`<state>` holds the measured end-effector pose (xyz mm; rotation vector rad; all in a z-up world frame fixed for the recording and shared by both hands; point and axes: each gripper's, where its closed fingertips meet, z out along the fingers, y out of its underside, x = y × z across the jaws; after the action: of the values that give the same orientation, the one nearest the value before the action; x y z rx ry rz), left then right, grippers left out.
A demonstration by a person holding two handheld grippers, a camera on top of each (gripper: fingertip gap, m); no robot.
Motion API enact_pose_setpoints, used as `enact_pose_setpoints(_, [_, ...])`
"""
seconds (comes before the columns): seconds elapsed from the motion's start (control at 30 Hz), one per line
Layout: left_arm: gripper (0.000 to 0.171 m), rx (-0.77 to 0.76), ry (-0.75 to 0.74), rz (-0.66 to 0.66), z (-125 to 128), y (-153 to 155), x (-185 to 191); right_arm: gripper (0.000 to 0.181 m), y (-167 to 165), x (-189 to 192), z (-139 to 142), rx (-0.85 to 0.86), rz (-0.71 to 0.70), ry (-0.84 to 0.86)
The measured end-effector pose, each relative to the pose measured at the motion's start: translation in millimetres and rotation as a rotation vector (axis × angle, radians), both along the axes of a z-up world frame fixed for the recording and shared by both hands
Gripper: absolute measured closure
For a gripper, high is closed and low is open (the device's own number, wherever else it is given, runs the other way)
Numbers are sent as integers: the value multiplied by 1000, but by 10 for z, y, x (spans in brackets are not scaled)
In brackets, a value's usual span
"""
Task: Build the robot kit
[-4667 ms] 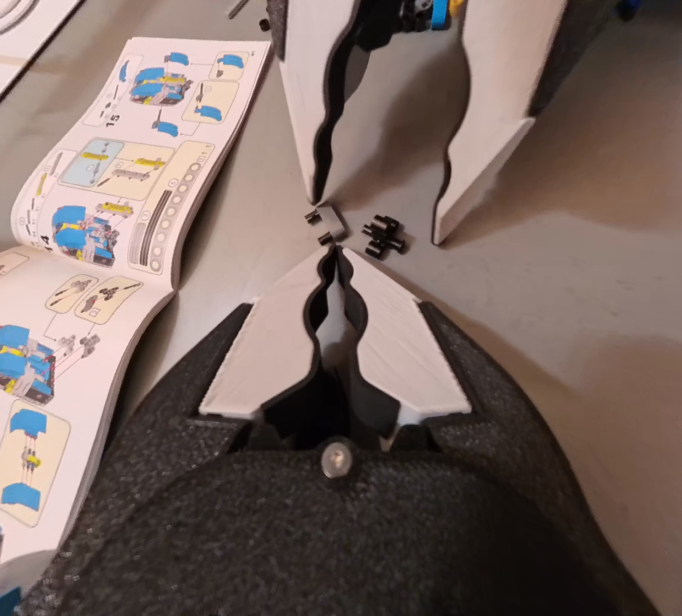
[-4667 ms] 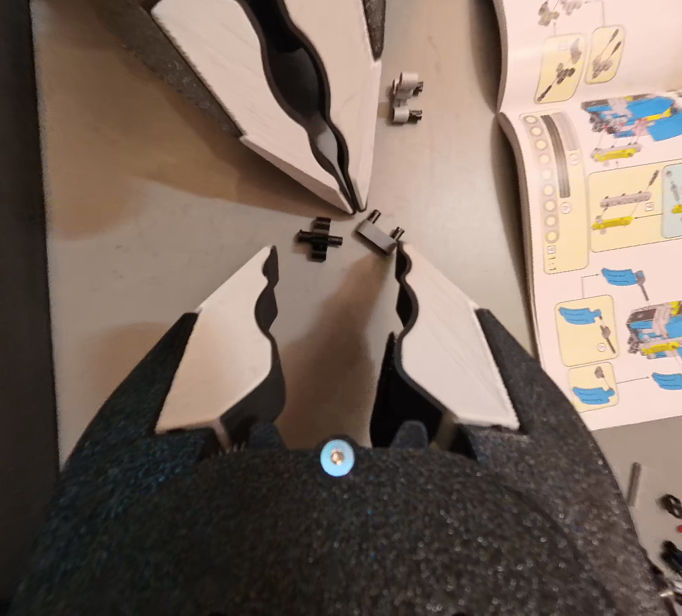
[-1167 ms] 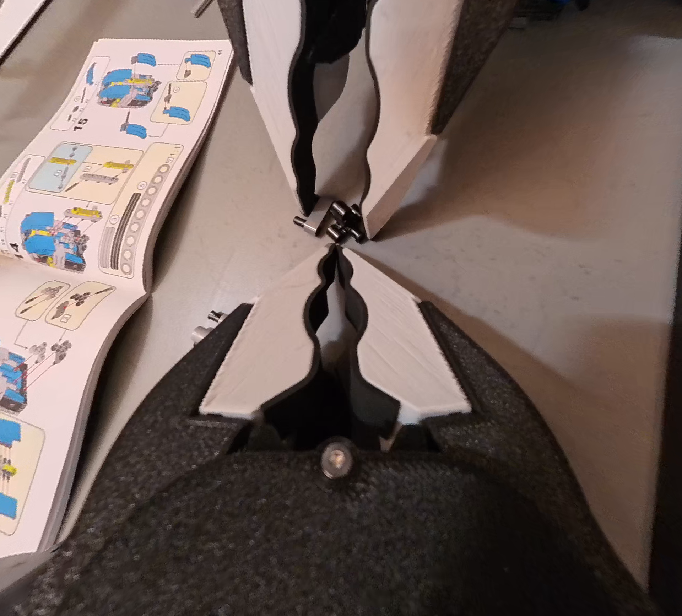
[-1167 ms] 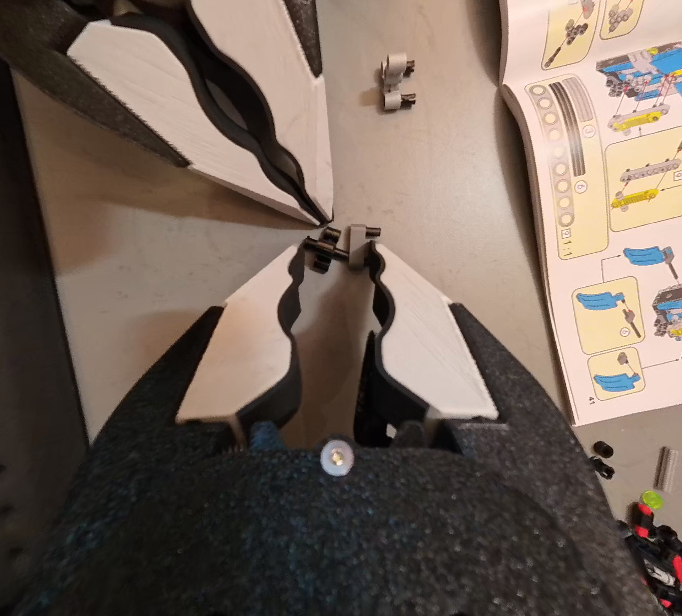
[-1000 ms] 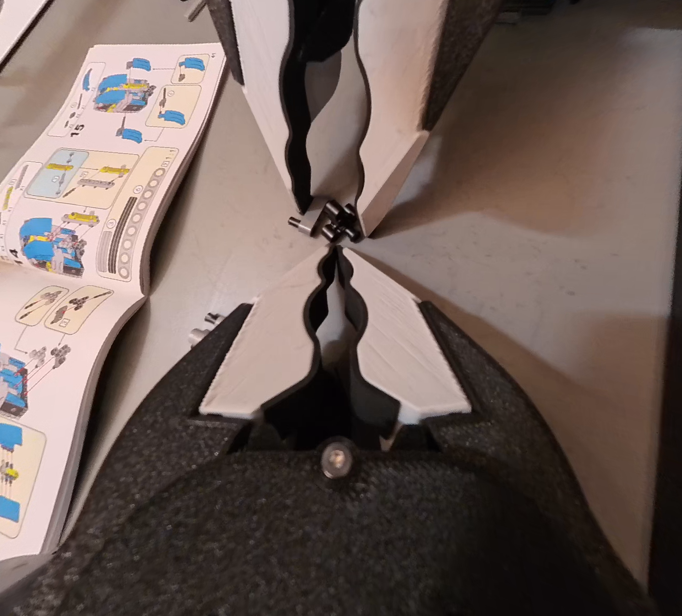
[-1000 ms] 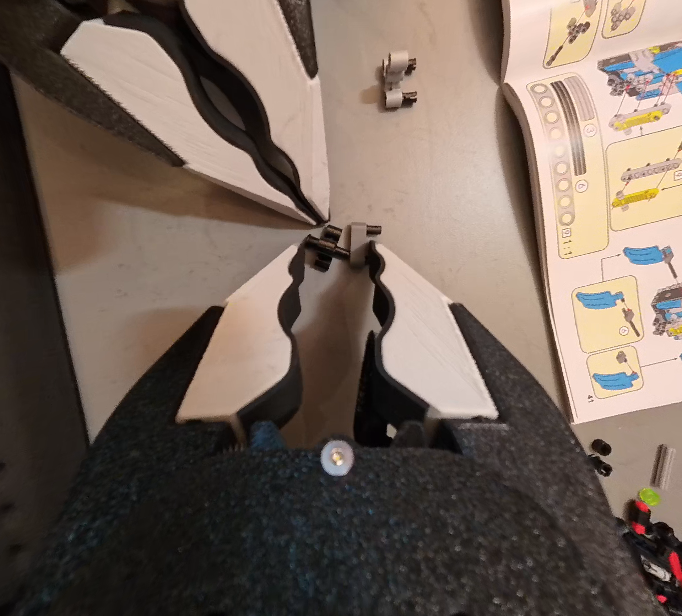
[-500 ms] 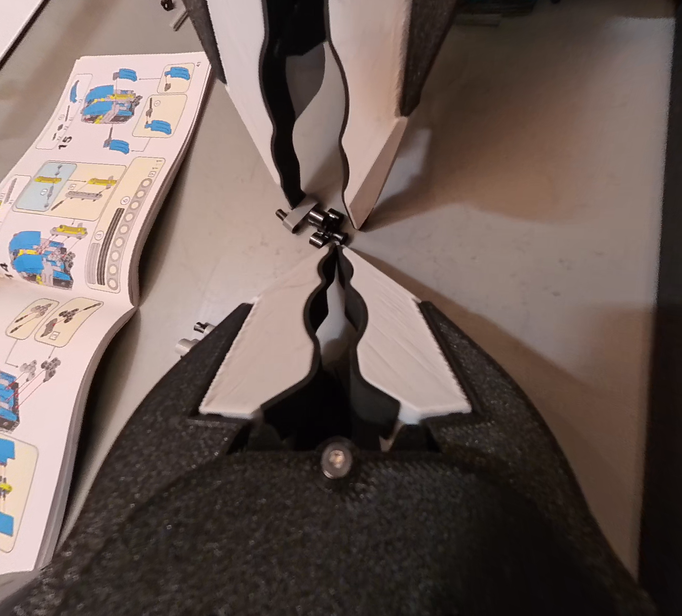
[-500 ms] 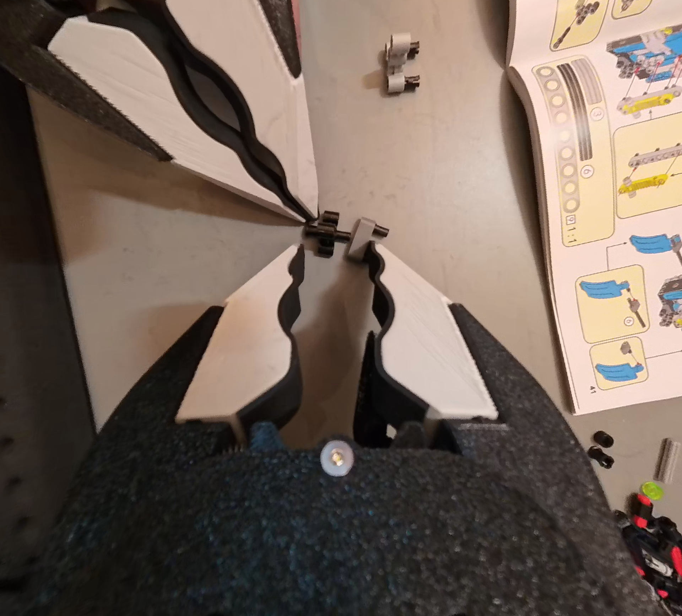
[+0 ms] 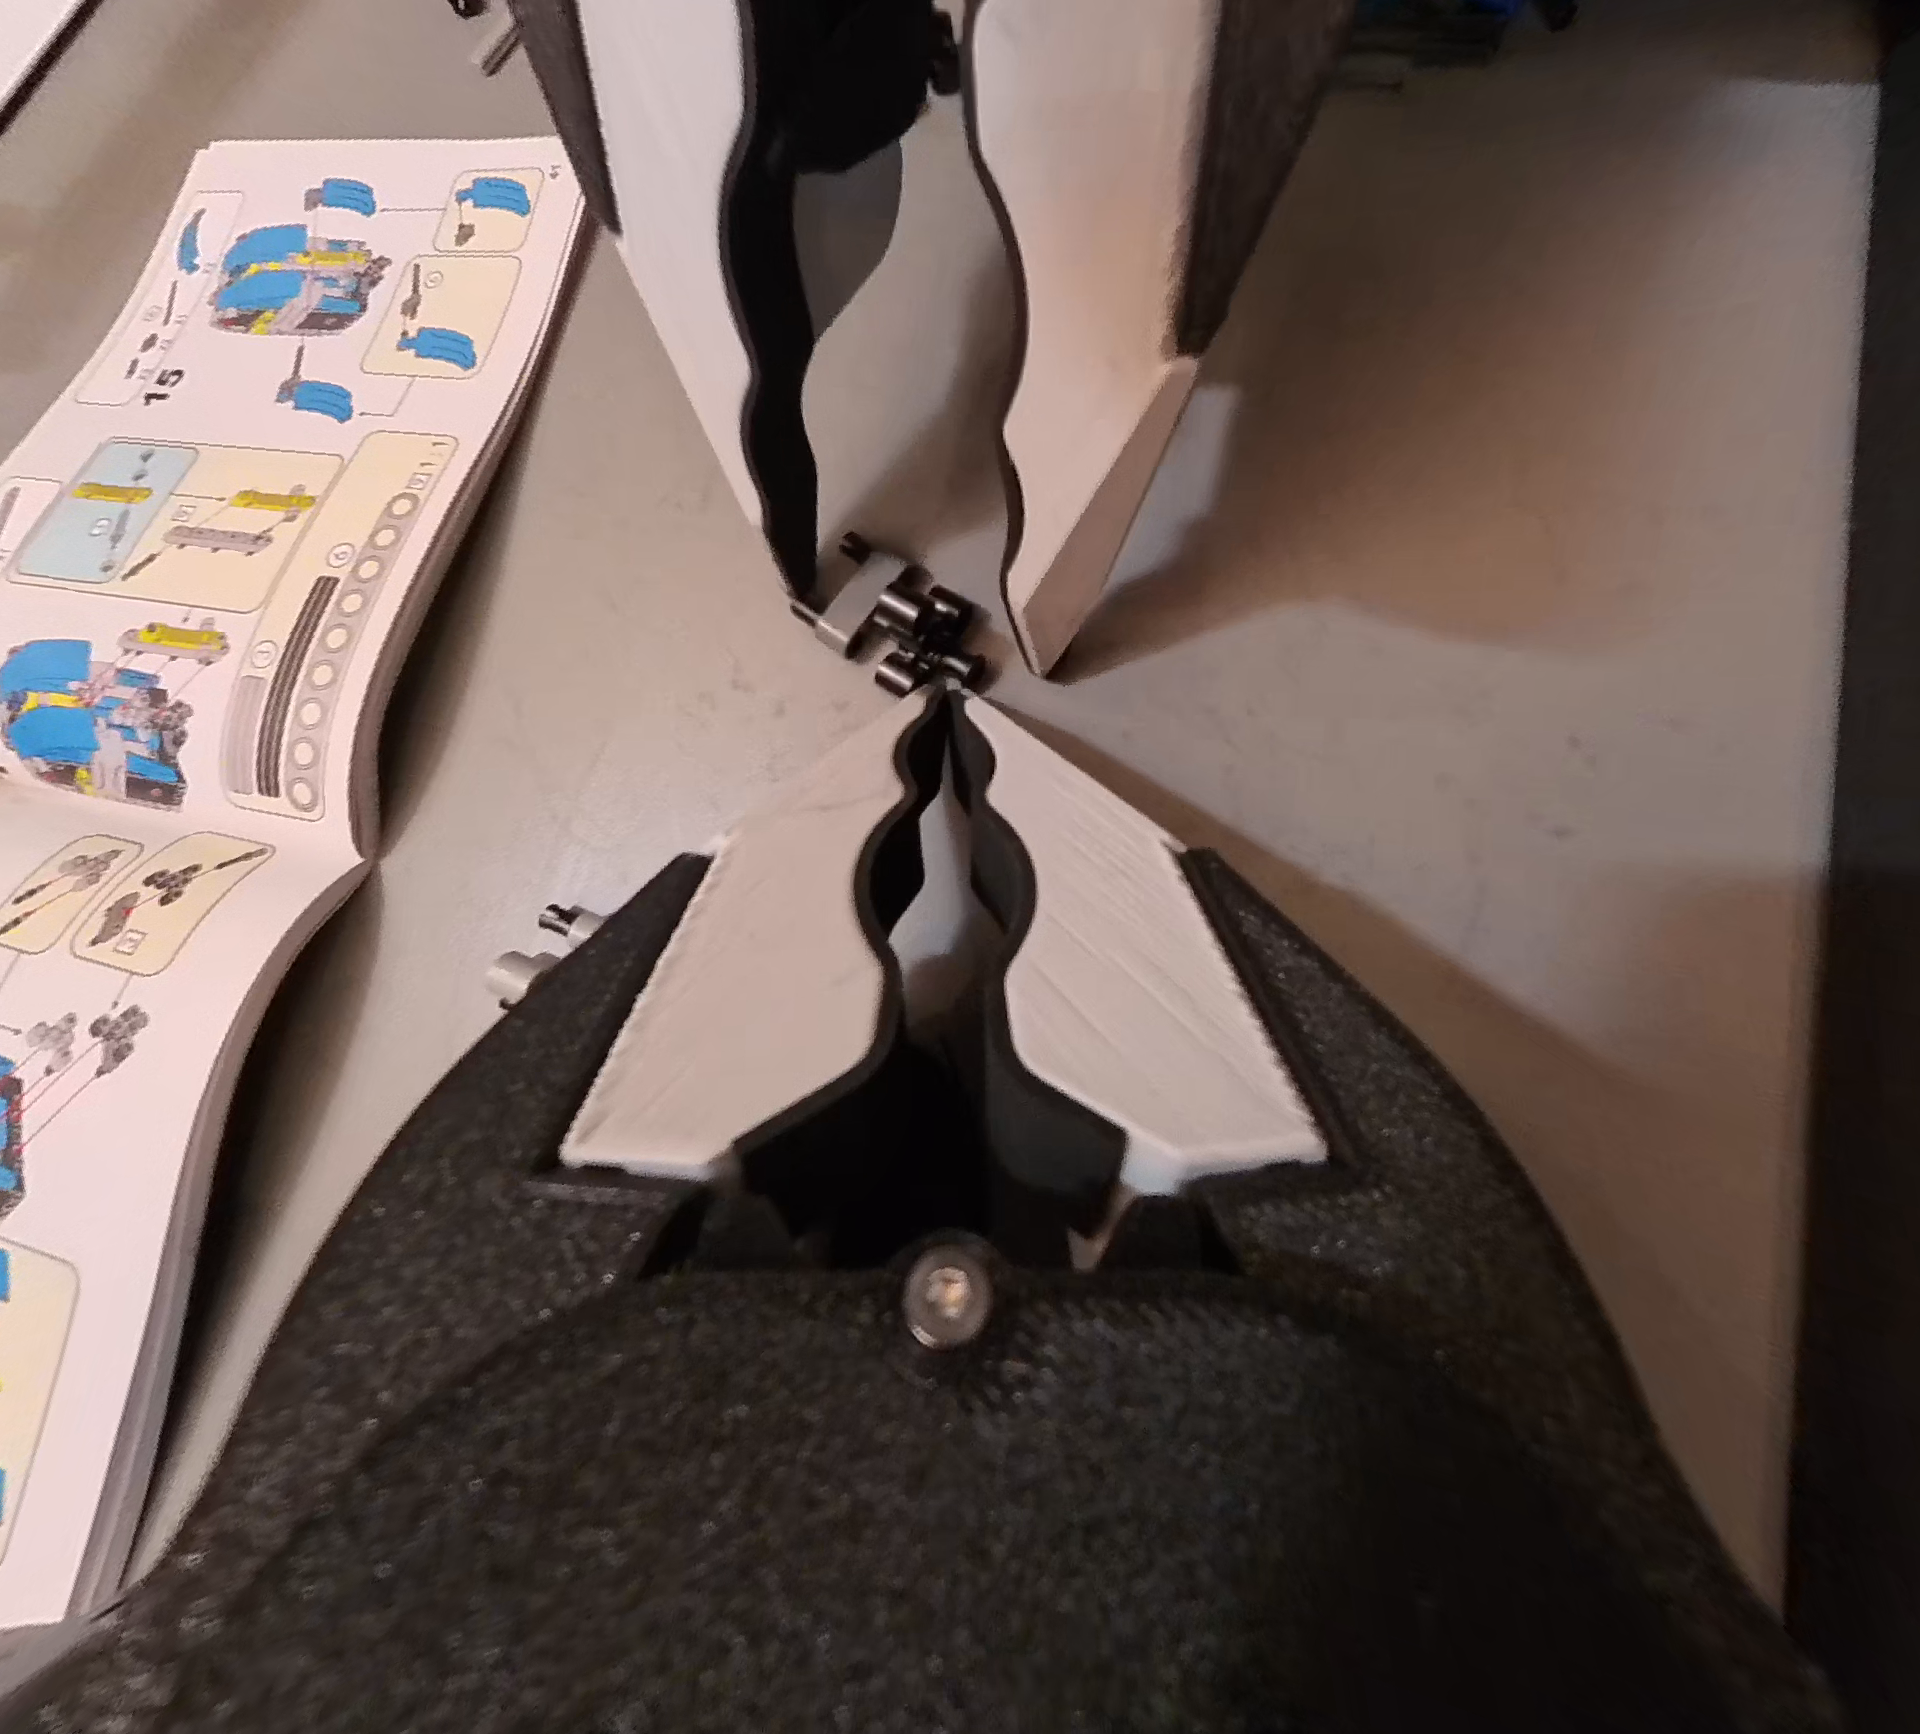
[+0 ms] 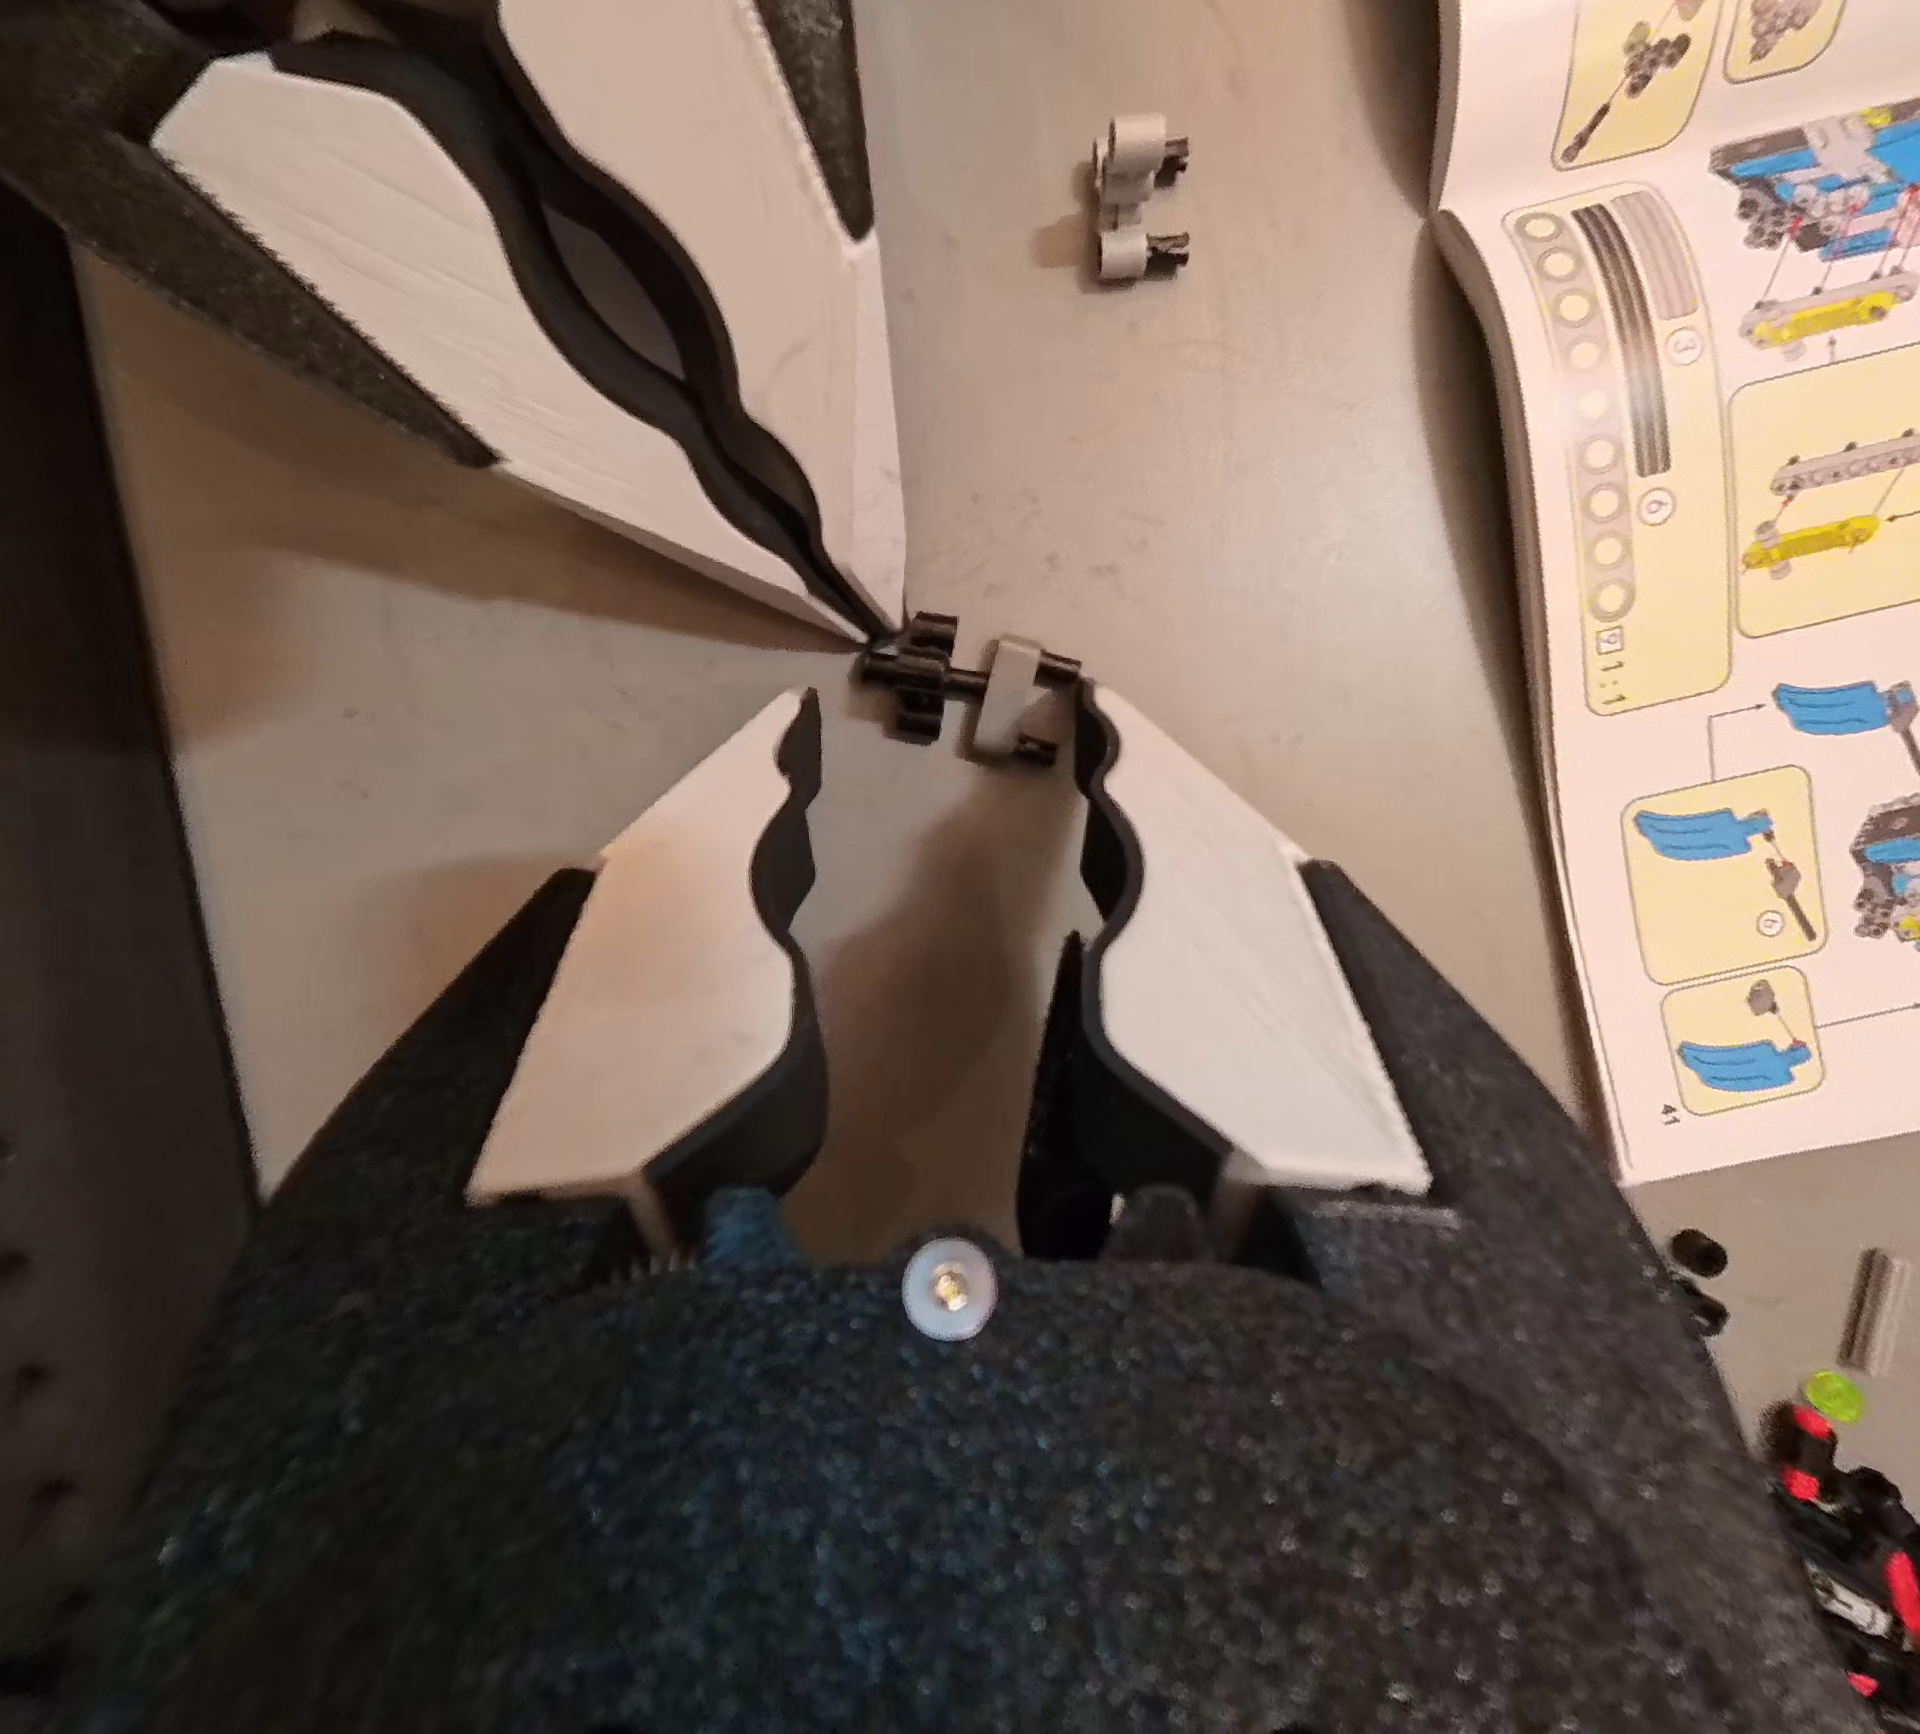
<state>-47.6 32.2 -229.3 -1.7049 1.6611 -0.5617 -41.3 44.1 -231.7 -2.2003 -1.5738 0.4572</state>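
Grey table [image 10: 1195,458], black-grey connector piece [image 10: 961,682] between parted right tool [image 10: 940,708] tips

Prob. hobby desk, instruction booklet [image 9: 239,479], loose toy-brick pcs [image 10: 1138,214]

A small black toothed peg [image 10: 914,671] and a grey two-hole connector [image 10: 1006,685] with black pins lie flat on the table, joined by a thin black axle, the peg at 9 o'clock of the connector in the right wrist view. The left gripper [image 10: 868,635], its fingers pressed together, touches the peg's outer end from 10 o'clock. The right gripper [image 10: 940,697] straddles the pair from 6 o'clock with fingers spread, one fingertip [image 10: 1091,713] against the connector and the other just clear of the peg.
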Motion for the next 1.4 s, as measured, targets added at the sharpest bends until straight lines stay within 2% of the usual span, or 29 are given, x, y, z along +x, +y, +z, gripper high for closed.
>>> enact_pose_setpoints(0.2, [171, -39, -8, 6, 1, 10, -14, 133, 7, -3, -3, 10, -25, -24])
enact_pose_setpoints(0.4, [171, 2, -6, -8, 3, 7, -109, 129, 26, 18, 24, 40, -54, -4])
enact_pose_setpoints(0.47, [171, 4, -13, -21, 16, -8, -155, 112, 62, 36, 15, 62, -116, 3])
enact_pose_setpoints(0.5, [171, 6, -20, -26, 28, -14, -177, 110, 34, 27, 14, 64, -141, 26])
enact_pose_setpoints(0.63, [171, -8, -35, -44, 48, -43, -206, 119, -55, -43, 36, 108, -227, 135])
enact_pose_setpoints(0.87, [171, 3, -13, -64, 13, -75, -204, 132, 18, -22, 8, 100, -232, 166])
enact_pose_setpoints(1.3, [171, -1, -8, -64, 5, -76, -200, 140, 41, -37, 11, 102, -217, 187])
enact_pose_setpoints(1.4, [171, -1, -8, -64, 5, -77, -200, 147, 26, -57, 12, 99, -208, 194])
